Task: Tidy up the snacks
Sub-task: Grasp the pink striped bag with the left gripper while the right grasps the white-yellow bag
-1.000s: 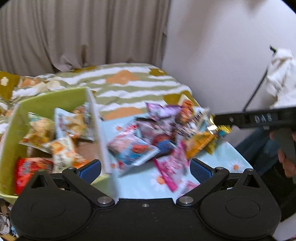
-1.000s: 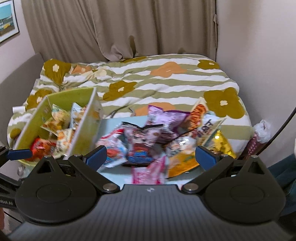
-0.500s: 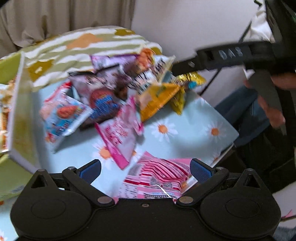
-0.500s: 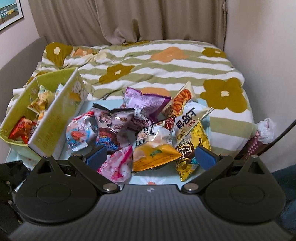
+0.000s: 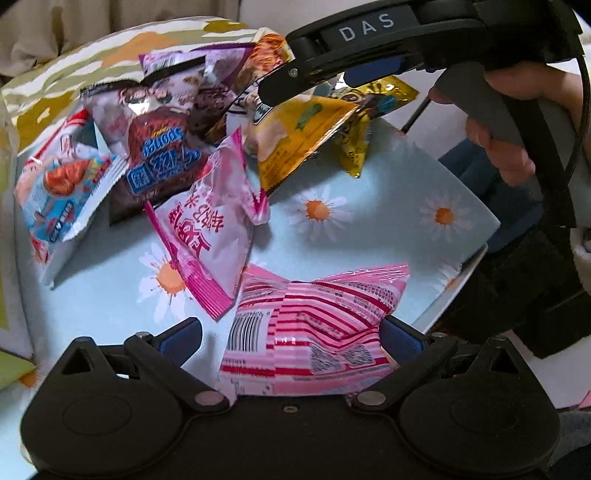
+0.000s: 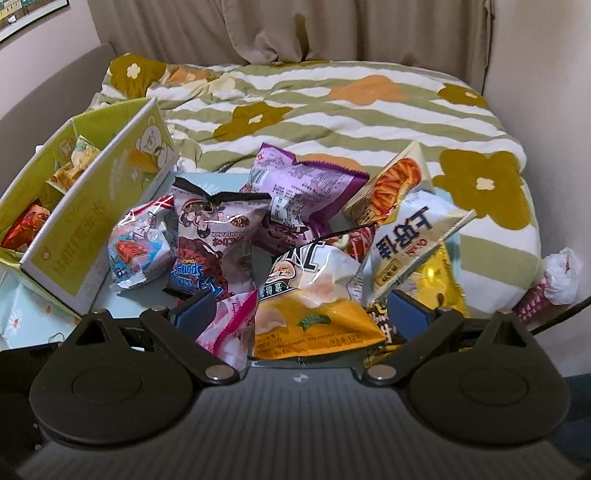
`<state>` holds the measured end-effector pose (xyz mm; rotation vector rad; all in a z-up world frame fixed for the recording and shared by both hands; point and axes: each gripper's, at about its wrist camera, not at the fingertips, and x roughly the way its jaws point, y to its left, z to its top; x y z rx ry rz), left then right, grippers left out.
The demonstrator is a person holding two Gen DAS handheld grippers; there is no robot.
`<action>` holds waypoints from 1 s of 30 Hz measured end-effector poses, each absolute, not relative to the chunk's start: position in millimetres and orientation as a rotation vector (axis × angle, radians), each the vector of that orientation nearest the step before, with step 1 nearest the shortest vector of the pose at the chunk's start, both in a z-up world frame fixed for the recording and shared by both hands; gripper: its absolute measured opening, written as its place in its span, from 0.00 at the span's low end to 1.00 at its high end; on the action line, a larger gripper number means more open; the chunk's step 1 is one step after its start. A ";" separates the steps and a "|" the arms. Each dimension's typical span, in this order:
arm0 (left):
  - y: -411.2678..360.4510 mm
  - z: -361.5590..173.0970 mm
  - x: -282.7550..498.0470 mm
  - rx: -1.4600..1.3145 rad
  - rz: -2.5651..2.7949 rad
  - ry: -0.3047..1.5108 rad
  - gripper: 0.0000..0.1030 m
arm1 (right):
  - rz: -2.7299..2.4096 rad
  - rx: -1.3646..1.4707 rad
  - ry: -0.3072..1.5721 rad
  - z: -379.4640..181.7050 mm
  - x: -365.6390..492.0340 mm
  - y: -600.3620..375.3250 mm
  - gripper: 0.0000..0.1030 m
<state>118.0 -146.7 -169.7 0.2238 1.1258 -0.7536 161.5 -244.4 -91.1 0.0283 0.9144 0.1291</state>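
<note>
Left wrist view. Left gripper spread wide, blue pads on either side of the pink striped packet, which lies flat on the daisy-print cloth near the table edge; right pad looks to be at the packet's corner, left pad apart from it. Nothing pinched yet. Judged step: pick this packet for transfer to the box. Recommended: centre over the packet's puffed middle, lower until both pads flank the film, close gently; crinkly, air-filled, likely to slip if taken by a corner. Overlapping its upper left corner, a pale pink packet; best avoided in the closing. Beyond, a heap: brown chocolate bag, blue-and-white bag, yellow bag. Above the heap, the right gripper, held by a hand.

Right wrist view. Right gripper also wide apart, empty, hovering just above the yellow bag, which sits between the pads. Recommended: keep clear of the left tool while it works. To the left, green box with a divider, several packets already inside. Purple bag and white-and-blue bag at the back of the heap.

Surface: small table, cloth light blue with daisies. Room: bed with striped floral quilt immediately behind, beige curtain, plain wall at right, picture frame corner at upper left.
</note>
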 end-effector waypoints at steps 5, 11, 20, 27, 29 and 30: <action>-149.6 -180.9 122.1 0.186 -0.739 1.156 0.98 | 0.133 -0.026 0.916 -102.1 173.7 -238.8 1.00; -148.5 -188.9 120.6 0.142 -0.708 1.166 0.89 | 0.139 -0.080 0.922 -114.4 186.3 -233.3 1.00; -147.6 -184.4 114.8 0.124 -0.669 1.141 0.79 | 0.159 -0.102 0.947 -127.5 202.4 -229.8 1.00; -134.4 -177.1 106.1 0.103 -0.638 1.123 0.77 | 0.167 -0.112 0.970 -138.4 213.8 -227.7 1.00; -129.6 -175.3 106.1 0.084 -0.625 1.122 0.77 | 0.169 -0.112 0.978 -141.3 215.7 -226.8 1.00; -127.1 -173.7 105.5 0.080 -0.619 1.122 0.77 | 0.170 -0.112 0.982 -142.9 216.6 -226.2 0.97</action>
